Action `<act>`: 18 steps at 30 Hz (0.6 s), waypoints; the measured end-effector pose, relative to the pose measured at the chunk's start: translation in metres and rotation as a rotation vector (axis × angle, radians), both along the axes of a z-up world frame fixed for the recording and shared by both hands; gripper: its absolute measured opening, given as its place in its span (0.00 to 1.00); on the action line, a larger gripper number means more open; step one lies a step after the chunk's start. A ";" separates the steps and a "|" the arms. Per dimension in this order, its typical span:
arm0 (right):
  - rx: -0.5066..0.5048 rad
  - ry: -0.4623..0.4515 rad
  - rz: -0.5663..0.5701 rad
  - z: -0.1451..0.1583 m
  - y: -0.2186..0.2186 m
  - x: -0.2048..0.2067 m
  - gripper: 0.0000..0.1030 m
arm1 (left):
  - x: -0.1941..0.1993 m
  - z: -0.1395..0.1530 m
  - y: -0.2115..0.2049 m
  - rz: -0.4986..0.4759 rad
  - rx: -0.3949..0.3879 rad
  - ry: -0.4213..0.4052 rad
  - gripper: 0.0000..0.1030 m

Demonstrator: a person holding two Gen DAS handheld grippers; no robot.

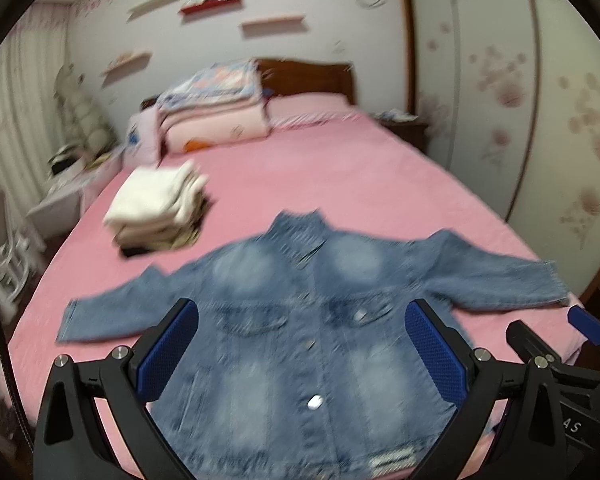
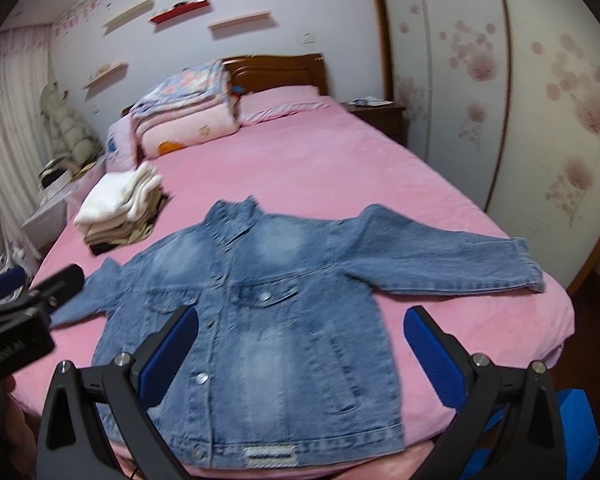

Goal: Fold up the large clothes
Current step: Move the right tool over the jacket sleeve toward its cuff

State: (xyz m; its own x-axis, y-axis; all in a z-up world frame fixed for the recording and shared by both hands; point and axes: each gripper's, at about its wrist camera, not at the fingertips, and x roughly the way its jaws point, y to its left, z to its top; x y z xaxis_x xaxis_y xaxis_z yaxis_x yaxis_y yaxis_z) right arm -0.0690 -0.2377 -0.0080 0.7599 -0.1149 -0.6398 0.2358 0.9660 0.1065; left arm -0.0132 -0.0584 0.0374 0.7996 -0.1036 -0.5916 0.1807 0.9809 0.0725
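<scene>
Pink bedding point(image 1: 320, 176) is covering a wide bed that is filling the left wrist view, with a wooden headboard point(image 1: 312, 78) and a pile of folded quilts point(image 1: 216, 108) sitting at the upper middle of the frame. A denim jacket point(image 1: 300, 320) is lying flat, front up and buttoned, across the lower half, its sleeves spreading toward the left and right edges. A stack of folded pale clothes point(image 1: 156, 210) is resting left of centre, just beyond the jacket's shoulder. The left gripper point(image 1: 300, 356) is hovering over the jacket at the bottom, its jaws spread wide and gripping nothing. The whole view is blurring.

Floral wardrobe doors point(image 2: 540, 100) are lining the right side of the right wrist view. The jacket point(image 2: 268, 320) is lying in the centre and lower part of the frame, one sleeve reaching to the right edge of the bed point(image 2: 340, 160). The folded stack point(image 2: 120, 208) is sitting at middle left. The right gripper point(image 2: 300, 360) is hanging above the jacket's hem, jaws held wide apart and empty. The left gripper point(image 2: 32, 284) is showing at the left edge, too partial to tell how its jaws are standing.
</scene>
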 end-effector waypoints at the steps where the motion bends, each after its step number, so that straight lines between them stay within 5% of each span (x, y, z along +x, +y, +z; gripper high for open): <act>1: 0.003 -0.002 -0.013 0.002 -0.007 0.001 1.00 | 0.001 0.003 -0.007 -0.029 -0.006 -0.019 1.00; 12: -0.047 -0.078 -0.204 0.030 -0.100 -0.003 1.00 | 0.034 0.036 -0.113 -0.263 -0.037 -0.080 1.00; 18: -0.061 -0.110 -0.300 0.034 -0.151 -0.007 1.00 | 0.062 0.041 -0.171 -0.287 0.003 -0.126 1.00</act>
State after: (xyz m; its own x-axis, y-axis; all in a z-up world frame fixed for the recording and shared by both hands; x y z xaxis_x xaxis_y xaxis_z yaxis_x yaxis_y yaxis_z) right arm -0.0756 -0.3883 0.0261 0.7503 -0.3797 -0.5411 0.5014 0.8604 0.0915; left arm 0.0491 -0.2290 0.0785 0.8051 -0.3340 -0.4902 0.4394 0.8910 0.1145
